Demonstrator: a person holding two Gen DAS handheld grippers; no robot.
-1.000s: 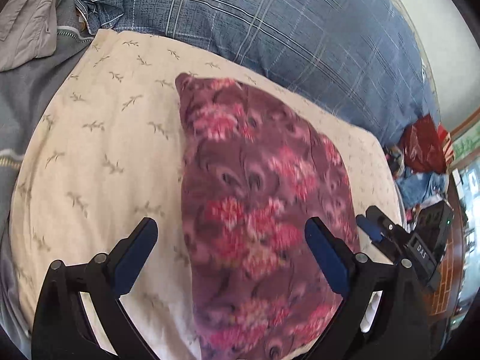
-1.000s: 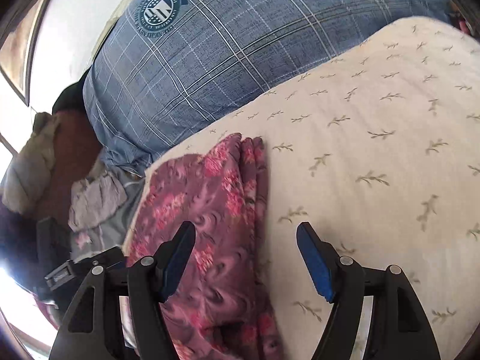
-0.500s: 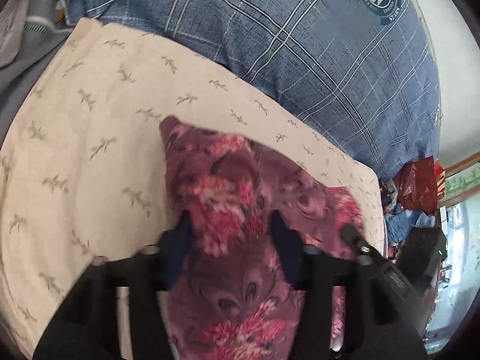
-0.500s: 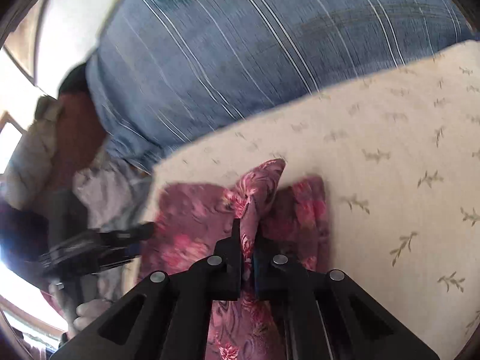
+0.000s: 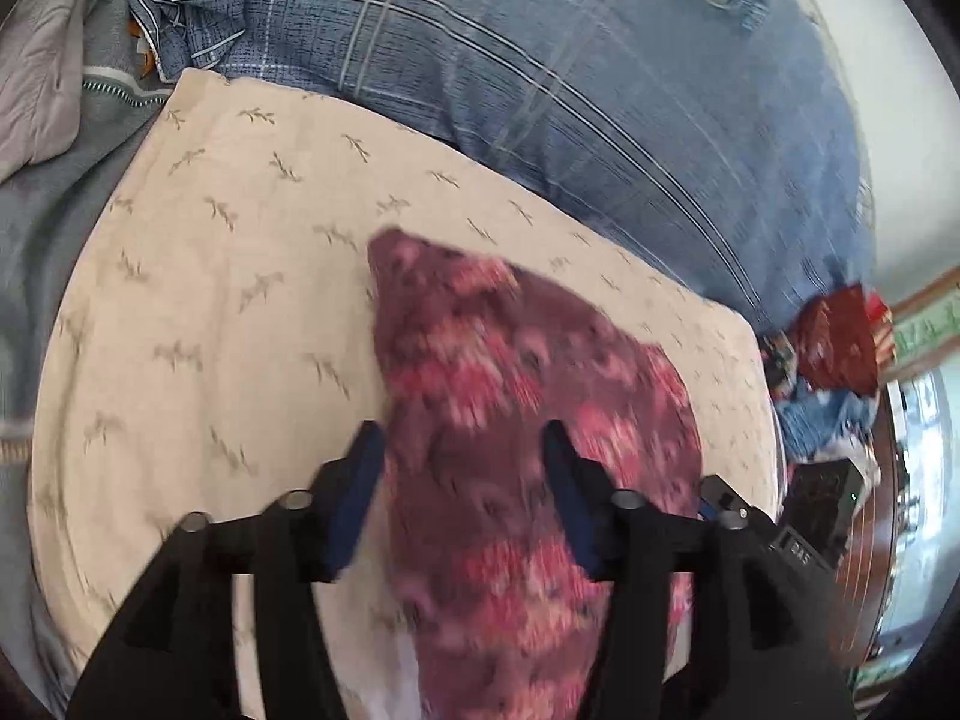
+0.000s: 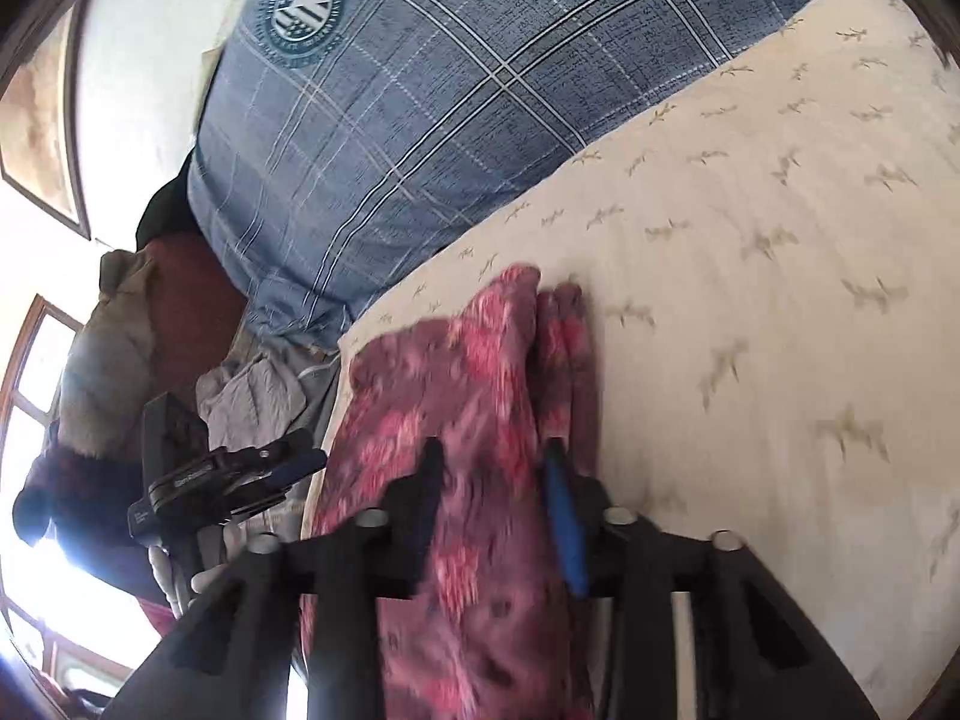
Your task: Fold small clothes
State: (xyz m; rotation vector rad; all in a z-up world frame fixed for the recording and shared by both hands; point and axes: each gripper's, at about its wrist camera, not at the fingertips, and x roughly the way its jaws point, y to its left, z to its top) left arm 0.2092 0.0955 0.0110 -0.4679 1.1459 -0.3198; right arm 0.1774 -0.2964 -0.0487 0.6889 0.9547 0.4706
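Note:
A purple garment with pink flowers (image 5: 516,420) lies folded on a cream pillow with a leaf print (image 5: 240,312). My left gripper (image 5: 462,468) is open, its blue-padded fingers straddling the near part of the garment. In the right wrist view the same garment (image 6: 456,396) lies at the pillow's left edge (image 6: 750,300), a folded layer along its right side. My right gripper (image 6: 492,474) is open above the garment. The left gripper also shows in the right wrist view (image 6: 240,468). Both views are blurred by motion.
A large blue plaid pillow (image 5: 570,72) lies behind the cream one. Grey clothes (image 5: 42,60) are piled at the far left. Red and blue clothes (image 5: 834,354) lie at the right. A window (image 6: 36,420) is at the left of the right wrist view.
Both grippers closed on the garment half a second ago and have now opened and let it go. The garment lies flatter on the pillow. Both grippers have pulled back slightly.

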